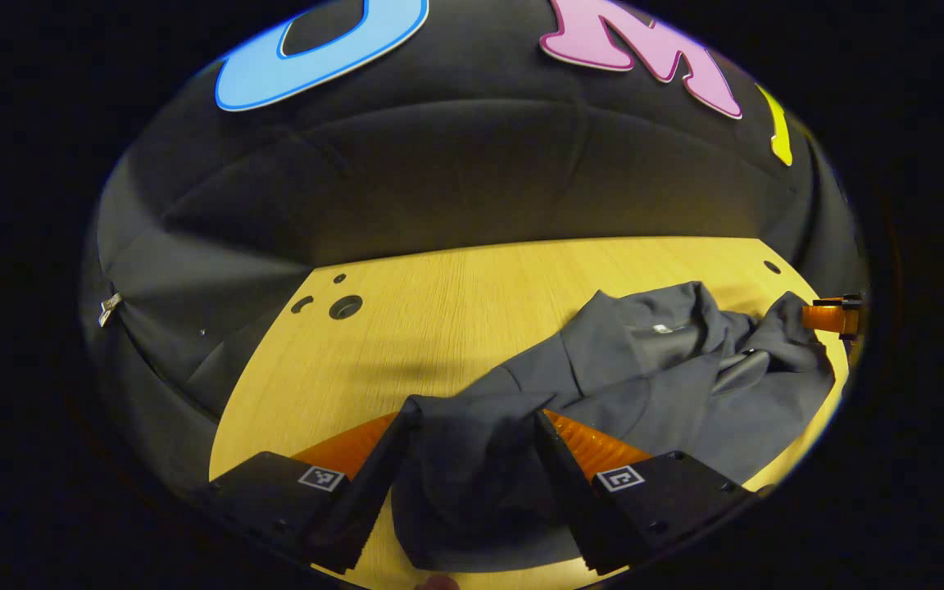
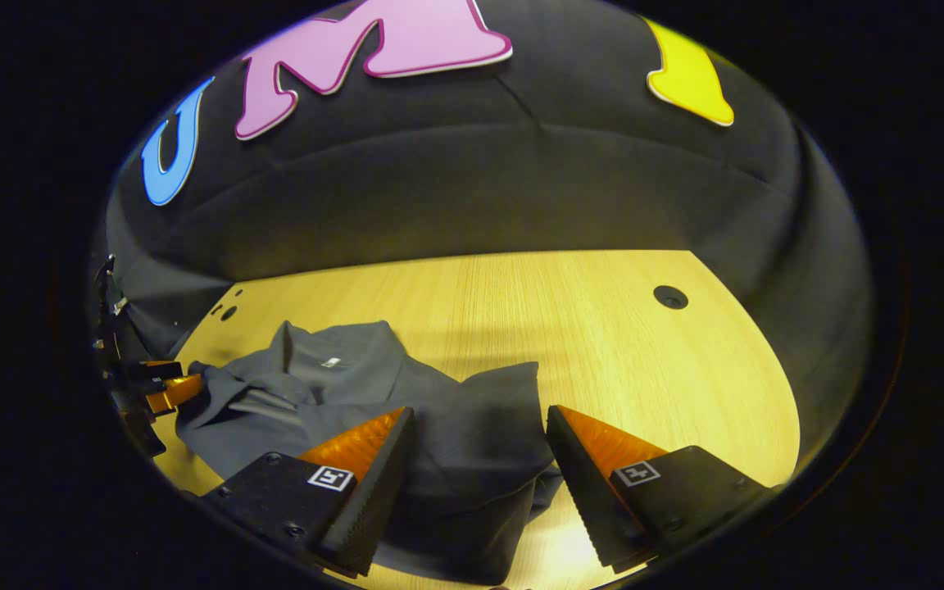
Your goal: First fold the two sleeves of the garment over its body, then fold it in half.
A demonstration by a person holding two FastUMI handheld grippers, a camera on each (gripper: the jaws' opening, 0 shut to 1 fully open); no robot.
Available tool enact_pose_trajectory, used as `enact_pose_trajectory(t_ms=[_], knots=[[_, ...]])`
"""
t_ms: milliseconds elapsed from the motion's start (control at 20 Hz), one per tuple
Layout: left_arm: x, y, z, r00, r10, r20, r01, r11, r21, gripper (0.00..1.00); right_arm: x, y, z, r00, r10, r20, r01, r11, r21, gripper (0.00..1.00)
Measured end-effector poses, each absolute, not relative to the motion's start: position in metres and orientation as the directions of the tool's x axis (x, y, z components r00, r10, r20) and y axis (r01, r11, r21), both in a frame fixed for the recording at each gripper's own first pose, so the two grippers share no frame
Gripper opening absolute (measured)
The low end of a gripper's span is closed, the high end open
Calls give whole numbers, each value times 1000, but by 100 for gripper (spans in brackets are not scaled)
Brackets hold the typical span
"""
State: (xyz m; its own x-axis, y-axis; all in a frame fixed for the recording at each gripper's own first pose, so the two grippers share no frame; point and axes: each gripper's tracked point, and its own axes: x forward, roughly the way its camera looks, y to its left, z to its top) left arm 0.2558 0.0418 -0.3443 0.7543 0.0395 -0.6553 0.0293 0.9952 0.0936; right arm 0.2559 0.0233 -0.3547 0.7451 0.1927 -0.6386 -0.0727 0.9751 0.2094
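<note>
1. The left gripper (image 1: 472, 459) has its fingers (image 1: 374, 483) spread wide, one on each side of a lump of dark cloth. The cloth lies between them, but the fingers stand off from it and do not pinch it, as far as I can tell.
2. The right gripper (image 2: 480, 467) stands the same way: fingers (image 2: 378, 492) wide apart, with a fold of cloth lying in the gap and no squeeze on it.
3. That cloth is a dark grey shirt (image 1: 652, 369), lying rumpled on the wooden counter (image 1: 439, 311). Its collar, with a small pale tag, is on the far side from both grippers.
4. In the left gripper view the body of the shirt runs away to the right of the fingers; in the right gripper view the shirt (image 2: 316, 385) runs away to the left. So the grippers sit at opposite ends, with the shirt's long spread between them.
5. The part inside each pair of fingers looks like a sleeve or side flap, though the creases make that hard to settle. Each gripper is nearest its own end.
6. Both grippers are held low and tilted down toward the counter, pointing at the back wall.
7. The shirt is neither flat nor neatly folded; whether a sleeve already lies over the body I cannot tell.
</note>
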Motion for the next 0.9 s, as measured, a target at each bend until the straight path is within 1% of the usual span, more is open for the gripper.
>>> enact_pose_trajectory(t_ms=[150,300,600,750,900], knots=[[243,30,-312,789,-3,-615,62,995,74,98,239,26,-321,777,205,-596,-86,971,223,99],[224,21,-281,817,-37,-575,84,995,55,98,216,25,-290,800,216,-559,-133,974,186,99],[171,8,-229,864,-92,-495,124,992,34,98,167,31,-251,826,243,-510,-176,969,176,99],[141,7,-219,870,-99,-483,136,990,41,98,139,36,-240,830,251,-498,-188,966,175,98],[112,7,-219,863,-111,-493,135,991,14,98,116,38,-233,838,246,-487,-172,966,192,99]])
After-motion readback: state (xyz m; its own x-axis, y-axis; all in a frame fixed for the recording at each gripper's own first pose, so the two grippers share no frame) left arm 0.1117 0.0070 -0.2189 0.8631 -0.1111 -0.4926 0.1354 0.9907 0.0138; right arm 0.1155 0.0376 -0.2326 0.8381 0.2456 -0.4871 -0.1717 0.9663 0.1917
